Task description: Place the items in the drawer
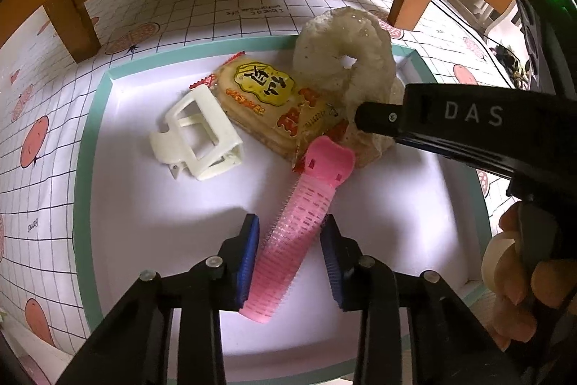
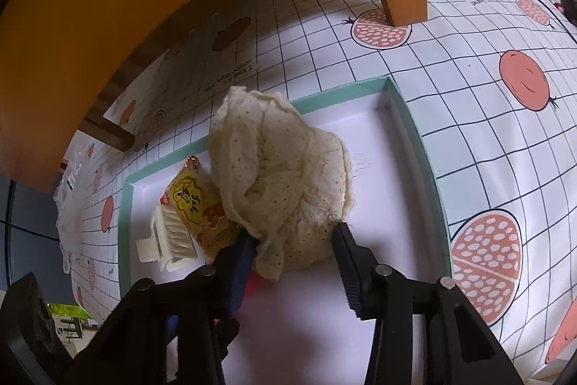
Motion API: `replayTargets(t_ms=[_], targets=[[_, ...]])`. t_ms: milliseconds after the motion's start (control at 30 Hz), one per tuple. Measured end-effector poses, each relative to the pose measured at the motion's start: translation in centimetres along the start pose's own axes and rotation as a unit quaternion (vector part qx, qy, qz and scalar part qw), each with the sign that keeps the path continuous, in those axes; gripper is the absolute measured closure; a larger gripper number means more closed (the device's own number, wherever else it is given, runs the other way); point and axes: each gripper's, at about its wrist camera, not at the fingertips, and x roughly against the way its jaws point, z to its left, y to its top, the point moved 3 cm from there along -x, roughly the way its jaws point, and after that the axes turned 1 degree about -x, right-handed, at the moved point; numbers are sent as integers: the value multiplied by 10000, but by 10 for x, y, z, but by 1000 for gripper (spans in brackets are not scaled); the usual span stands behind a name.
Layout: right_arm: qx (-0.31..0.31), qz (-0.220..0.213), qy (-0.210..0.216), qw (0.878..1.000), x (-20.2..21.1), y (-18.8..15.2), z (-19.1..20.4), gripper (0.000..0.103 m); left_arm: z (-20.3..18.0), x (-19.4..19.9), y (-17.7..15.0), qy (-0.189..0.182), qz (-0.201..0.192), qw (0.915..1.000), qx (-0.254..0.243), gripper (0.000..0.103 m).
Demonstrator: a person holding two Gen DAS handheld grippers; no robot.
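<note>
1. Straddling the pink hair roller point(image 1: 288, 230), the left claw point(image 1: 290, 262) stands part open, pads beside it, not clearly pressing.
2. Right claw point(image 2: 295, 262), part open, flanks the cream lace scrunchie point(image 2: 285, 175).
3. Snack packet point(image 1: 267, 96) and white clip point(image 1: 198, 136) lie at ten o'clock inside the teal-rimmed drawer point(image 1: 84, 175).

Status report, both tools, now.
Left tool astride pink hair roller. Right tool around cream scrunchie. Snack packet overlaps both.
</note>
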Motion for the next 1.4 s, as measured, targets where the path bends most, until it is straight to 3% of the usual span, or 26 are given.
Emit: replayTargets(t_ms=[233,400,1000,1400], targets=[[-75,51,49,9999,0,-1,-3,81,0,1,-1,-34,14,10000,53,69],[-192,74,144,9997,1,-2,-5,88,0,1,-3,-53,37,10000,74,72],[-563,-145,443,9973,17,-6,-15,96,6,19,-4,-222,-81,9995,187,78],[-734,-535,693,9935,39,-7,-17,98,13,38,1,-306,-269,9985,363,78]])
